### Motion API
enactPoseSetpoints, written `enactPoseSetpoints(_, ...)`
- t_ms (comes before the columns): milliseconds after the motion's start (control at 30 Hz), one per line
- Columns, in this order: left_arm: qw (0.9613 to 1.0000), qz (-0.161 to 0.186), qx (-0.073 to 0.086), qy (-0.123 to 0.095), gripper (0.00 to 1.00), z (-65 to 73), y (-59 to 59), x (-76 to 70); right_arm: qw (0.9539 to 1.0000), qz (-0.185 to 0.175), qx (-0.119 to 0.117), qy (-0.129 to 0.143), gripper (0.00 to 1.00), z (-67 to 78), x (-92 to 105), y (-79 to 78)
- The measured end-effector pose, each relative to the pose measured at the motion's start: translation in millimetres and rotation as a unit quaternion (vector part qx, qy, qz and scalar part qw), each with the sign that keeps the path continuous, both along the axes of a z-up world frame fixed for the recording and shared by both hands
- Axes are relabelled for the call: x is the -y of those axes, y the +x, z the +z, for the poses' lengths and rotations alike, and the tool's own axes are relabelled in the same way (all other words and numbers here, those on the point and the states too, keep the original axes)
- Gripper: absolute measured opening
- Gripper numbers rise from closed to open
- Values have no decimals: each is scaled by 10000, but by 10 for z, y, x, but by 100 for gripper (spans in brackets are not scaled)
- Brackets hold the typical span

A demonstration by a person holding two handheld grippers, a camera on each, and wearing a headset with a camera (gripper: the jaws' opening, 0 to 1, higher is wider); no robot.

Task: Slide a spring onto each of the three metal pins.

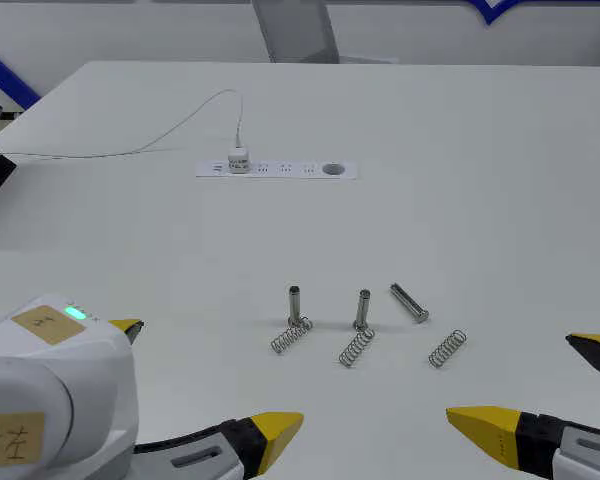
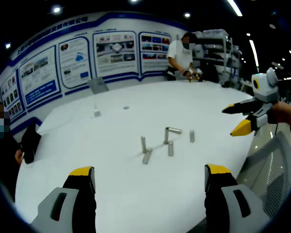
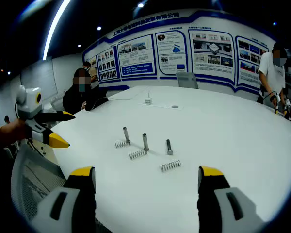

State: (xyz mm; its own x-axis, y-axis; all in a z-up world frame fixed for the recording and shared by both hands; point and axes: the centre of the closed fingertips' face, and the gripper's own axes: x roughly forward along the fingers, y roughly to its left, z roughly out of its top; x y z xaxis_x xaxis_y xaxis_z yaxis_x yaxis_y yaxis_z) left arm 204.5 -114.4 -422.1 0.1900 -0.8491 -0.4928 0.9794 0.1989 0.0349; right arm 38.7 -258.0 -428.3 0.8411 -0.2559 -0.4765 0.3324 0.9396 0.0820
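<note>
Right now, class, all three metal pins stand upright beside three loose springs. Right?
No: the left pin and middle pin stand upright, but the right pin lies on its side, as the head view shows. The three springs are loose beside them.

The tabletop [image 1: 460, 130] was plain white. The pins [image 1: 363, 308] and springs [image 1: 291, 337] were bare silver-grey metal. My left gripper [image 1: 205, 378] had a white body with a green light and tan labels, and its jaws were black with yellow tips. My right gripper [image 1: 510, 376] had the same yellow-tipped black jaws. The power strip [image 1: 276, 170] and its cable [image 1: 240, 125] were white. The wall boards [image 3: 174, 48] were blue and white.
</note>
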Motion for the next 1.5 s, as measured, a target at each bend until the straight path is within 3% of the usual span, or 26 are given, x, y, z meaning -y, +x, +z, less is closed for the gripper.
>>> enactPoseSetpoints(900, 10000, 9, -52, -45, 94, 20, -1, -17, 10000, 24, -31, -8, 85, -2, -27, -31)
enactPoseSetpoints(1500, 9999, -10, -110, -80, 93, 2, -14, 49, 9998, 127, -150, -26, 80, -52, 86, 79)
